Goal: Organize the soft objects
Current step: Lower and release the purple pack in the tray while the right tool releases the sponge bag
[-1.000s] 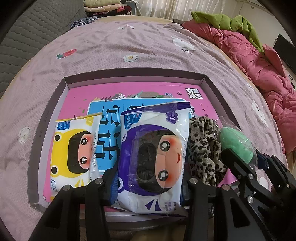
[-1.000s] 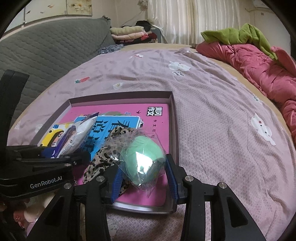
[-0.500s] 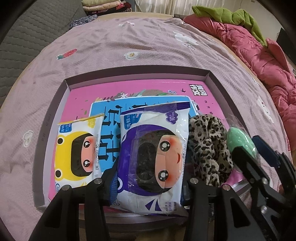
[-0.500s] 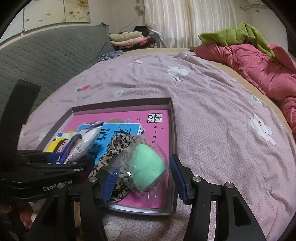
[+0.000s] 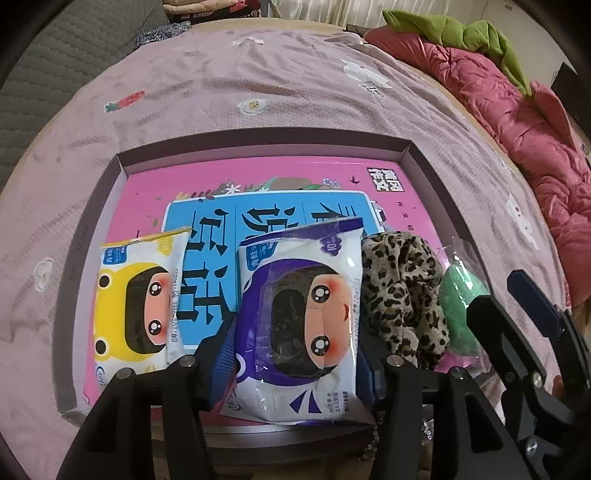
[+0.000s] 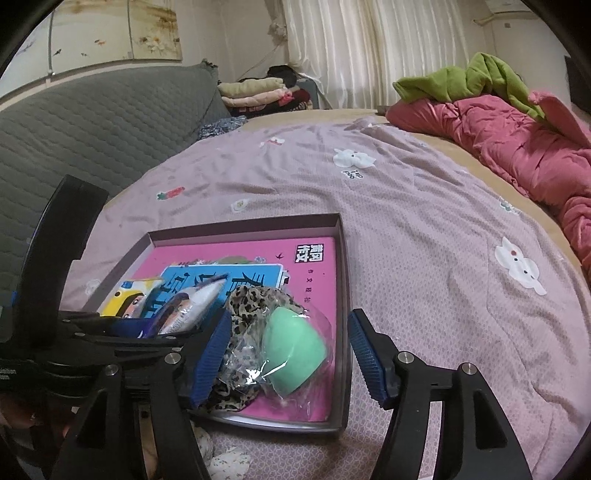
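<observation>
A shallow purple tray (image 5: 266, 142) lies on the bed with a pink book and a blue book inside it. On the books lie a yellow wipes pack (image 5: 133, 302), a purple wipes pack (image 5: 299, 325), a leopard-print cloth (image 5: 402, 291) and a green sponge in clear wrap (image 6: 295, 354). My left gripper (image 5: 295, 365) straddles the purple pack; its jaws are opening and the pads stand just off the pack's sides. My right gripper (image 6: 290, 360) is opening too, and the sponge rests in the tray between its pads, which do not touch it.
The tray sits on a mauve bedsheet (image 6: 424, 240). A pink quilt (image 5: 517, 122) with a green garment (image 5: 461, 33) lies along the right. A grey quilted backrest (image 6: 92, 122) and folded clothes (image 6: 255, 92) are at the far left.
Both pairs of jaws have spread. The right one has let go of the green sponge, which now lies in the tray. The left pads have eased off the purple pack.
</observation>
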Demonstrator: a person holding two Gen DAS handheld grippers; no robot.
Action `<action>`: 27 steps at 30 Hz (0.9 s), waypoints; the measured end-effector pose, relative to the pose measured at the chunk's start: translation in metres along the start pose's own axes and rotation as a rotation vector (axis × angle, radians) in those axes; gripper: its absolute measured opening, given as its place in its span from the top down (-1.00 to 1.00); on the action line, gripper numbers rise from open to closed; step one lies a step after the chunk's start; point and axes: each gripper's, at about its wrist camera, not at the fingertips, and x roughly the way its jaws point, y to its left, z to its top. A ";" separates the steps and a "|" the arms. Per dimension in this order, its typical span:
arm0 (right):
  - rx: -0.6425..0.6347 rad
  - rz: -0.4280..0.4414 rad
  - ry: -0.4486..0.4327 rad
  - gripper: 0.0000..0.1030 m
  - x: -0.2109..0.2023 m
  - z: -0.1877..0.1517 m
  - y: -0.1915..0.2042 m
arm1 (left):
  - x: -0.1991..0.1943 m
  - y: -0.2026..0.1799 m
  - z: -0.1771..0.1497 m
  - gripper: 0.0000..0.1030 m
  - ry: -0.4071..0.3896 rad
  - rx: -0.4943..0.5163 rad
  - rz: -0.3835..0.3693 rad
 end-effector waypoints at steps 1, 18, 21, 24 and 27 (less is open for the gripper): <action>-0.001 0.001 -0.003 -0.31 -0.001 0.000 0.000 | -0.001 0.001 0.000 -0.08 0.000 -0.008 -0.009; -0.013 -0.024 -0.029 -0.42 -0.004 0.003 0.001 | -0.019 0.010 -0.005 -0.20 -0.057 -0.054 -0.094; -0.014 -0.030 -0.039 -0.43 -0.005 0.003 0.000 | -0.023 0.013 -0.005 -0.22 -0.067 -0.070 -0.115; -0.010 -0.031 -0.043 -0.43 -0.005 0.002 0.000 | -0.028 0.016 -0.005 -0.23 -0.074 -0.081 -0.124; -0.008 -0.031 -0.047 -0.44 -0.006 0.003 0.000 | -0.035 0.020 -0.006 -0.23 -0.094 -0.090 -0.125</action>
